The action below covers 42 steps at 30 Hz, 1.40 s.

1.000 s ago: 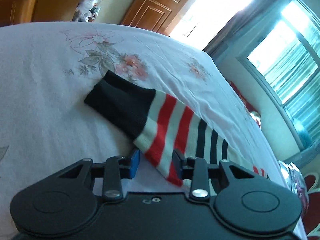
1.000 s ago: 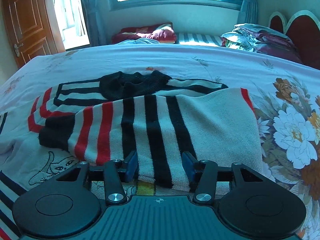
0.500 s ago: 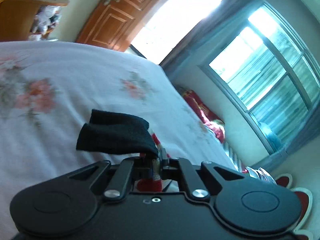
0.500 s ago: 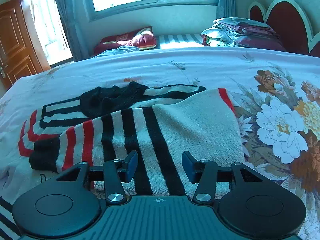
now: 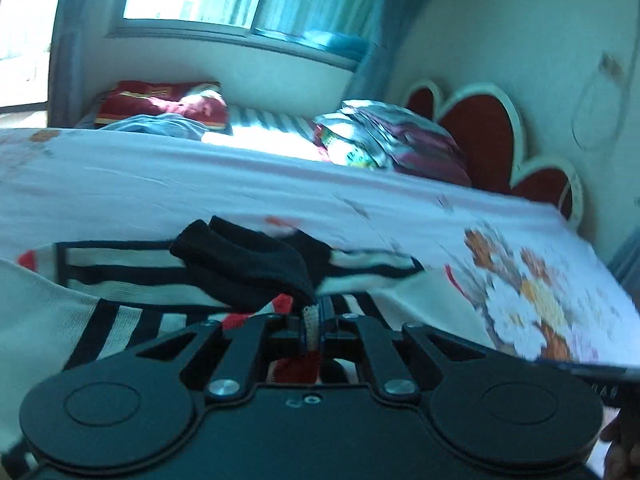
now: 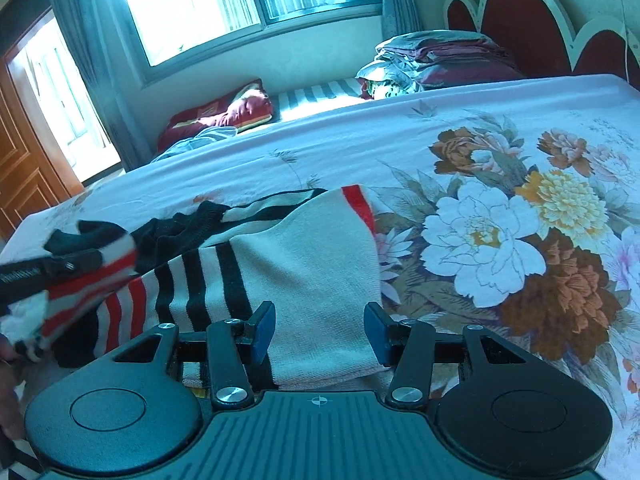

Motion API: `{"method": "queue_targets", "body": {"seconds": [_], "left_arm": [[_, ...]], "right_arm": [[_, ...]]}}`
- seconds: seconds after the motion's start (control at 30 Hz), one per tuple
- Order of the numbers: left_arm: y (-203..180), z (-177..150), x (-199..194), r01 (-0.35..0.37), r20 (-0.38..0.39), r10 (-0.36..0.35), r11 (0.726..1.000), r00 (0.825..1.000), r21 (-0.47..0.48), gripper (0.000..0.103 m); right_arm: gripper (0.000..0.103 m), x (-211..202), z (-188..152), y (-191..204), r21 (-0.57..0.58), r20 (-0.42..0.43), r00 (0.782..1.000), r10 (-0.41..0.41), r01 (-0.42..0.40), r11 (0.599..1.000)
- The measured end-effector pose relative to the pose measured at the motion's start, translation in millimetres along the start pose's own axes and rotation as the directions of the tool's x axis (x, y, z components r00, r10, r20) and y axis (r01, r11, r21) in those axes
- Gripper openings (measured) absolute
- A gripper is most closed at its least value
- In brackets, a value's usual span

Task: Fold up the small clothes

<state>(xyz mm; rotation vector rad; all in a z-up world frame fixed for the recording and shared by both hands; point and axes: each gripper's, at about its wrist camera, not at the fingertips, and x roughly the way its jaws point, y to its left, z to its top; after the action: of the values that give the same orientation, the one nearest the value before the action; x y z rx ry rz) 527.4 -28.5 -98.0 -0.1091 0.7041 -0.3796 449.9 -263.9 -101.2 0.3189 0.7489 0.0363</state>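
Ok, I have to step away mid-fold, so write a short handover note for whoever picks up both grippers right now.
Left gripper: shut on the striped sleeve, black cuff flopped forward, held above the sweater.
Right gripper: open, low at the sweater's near cream edge, gripping nothing.
The sweater lies on the floral bedsheet, its far sleeve already folded across.
Done: sleeve picked up and carried over the body.
Left: lay this sleeve flat across the sweater, release, then fold the body.
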Motion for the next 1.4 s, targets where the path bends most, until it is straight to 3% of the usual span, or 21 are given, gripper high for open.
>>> {"method": "queue_targets", "body": {"seconds": [0.07, 0.1, 0.13, 0.17, 0.2, 0.27, 0.37, 0.53, 0.67, 0.8, 0.93, 1.0, 1.03, 1.07, 1.2, 1.27, 1.4], "left_arm": [[-26, -14, 21, 0.017, -0.067, -0.011, 0.997, 0.998, 0.080, 0.006], [-34, -21, 32, 0.040, -0.106, -0.029, 0.994, 0.994, 0.099, 0.011], [-40, -30, 40, 0.072, -0.139, -0.056, 0.991, 0.989, 0.113, 0.020], [-43, -38, 47, 0.103, -0.159, -0.082, 0.986, 0.984, 0.128, 0.039], [-46, -44, 49, 0.113, -0.146, -0.091, 0.982, 0.985, 0.153, 0.051], [-52, -51, 42, 0.119, -0.127, -0.097, 0.976, 0.987, 0.180, 0.058], [-37, -47, 13, 0.083, -0.067, -0.075, 0.988, 0.995, 0.128, 0.060], [28, -43, -49, -0.081, 0.021, 0.080, 0.996, 0.997, 0.048, 0.061], [84, -56, -106, -0.227, 0.061, 0.225, 0.974, 0.973, 0.026, 0.055], [121, -77, -133, -0.351, -0.007, 0.351, 0.936, 0.936, 0.018, 0.047], [134, -76, -116, -0.353, -0.031, 0.355, 0.934, 0.934, 0.044, 0.044], [138, -71, -103, -0.352, -0.037, 0.354, 0.935, 0.935, 0.054, 0.035], [141, -68, -99, -0.341, -0.032, 0.343, 0.939, 0.939, 0.042, 0.033], [142, -65, -97, -0.345, -0.028, 0.346, 0.938, 0.938, 0.043, 0.029], [163, -69, -101, -0.317, -0.024, 0.316, 0.946, 0.949, -0.075, 0.023], [167, -75, -101, -0.305, -0.033, 0.304, 0.950, 0.952, -0.067, 0.023], [169, -77, -98, -0.287, -0.070, 0.285, 0.958, 0.956, -0.021, 0.030]], "right_arm": [[0.050, -6, -1, -11, 0.030, 0.001, 1.000, 0.013, -0.013, 0.999], [0.050, -9, -2, -16, 0.048, 0.001, 1.000, 0.024, -0.024, 0.999], [0.050, -11, -3, -21, 0.066, 0.003, 1.000, 0.031, -0.031, 0.997], [0.050, -13, -4, -27, 0.087, 0.008, 0.999, 0.031, -0.032, 0.996], [0.050, -16, -4, -31, 0.103, 0.013, 0.999, 0.034, -0.035, 0.994], [0.050, -19, -5, -37, 0.134, 0.017, 0.998, 0.055, -0.057, 0.989], [0.050, -20, -3, -36, 0.140, 0.014, 0.996, 0.084, -0.085, 0.987], [0.050, 0, -2, -26, 0.153, -0.020, 0.986, 0.166, -0.161, 0.975], [0.050, 27, -1, -17, 0.150, -0.068, 0.978, 0.199, -0.187, 0.971], [0.050, 52, -1, -12, 0.173, -0.109, 0.970, 0.218, -0.198, 0.965], [0.050, 62, 4, -3, 0.126, -0.125, 0.970, 0.209, -0.193, 0.973], [0.047, 63, 7, 3, 0.090, -0.136, 0.972, 0.194, -0.183, 0.979], [0.018, 64, 8, 7, 0.062, -0.146, 0.971, 0.189, -0.181, 0.981], [0.002, 66, 8, 12, 0.038, -0.169, 0.967, 0.190, -0.186, 0.982], [0.000, 45, 8, 29, -0.039, -0.097, 0.975, 0.200, -0.204, 0.978], [0.000, 29, 7, 36, -0.073, -0.057, 0.977, 0.204, -0.207, 0.976], [0.000, 45, -16, 36, -0.102, -0.152, 0.983, 0.100, -0.116, 0.988]]}}
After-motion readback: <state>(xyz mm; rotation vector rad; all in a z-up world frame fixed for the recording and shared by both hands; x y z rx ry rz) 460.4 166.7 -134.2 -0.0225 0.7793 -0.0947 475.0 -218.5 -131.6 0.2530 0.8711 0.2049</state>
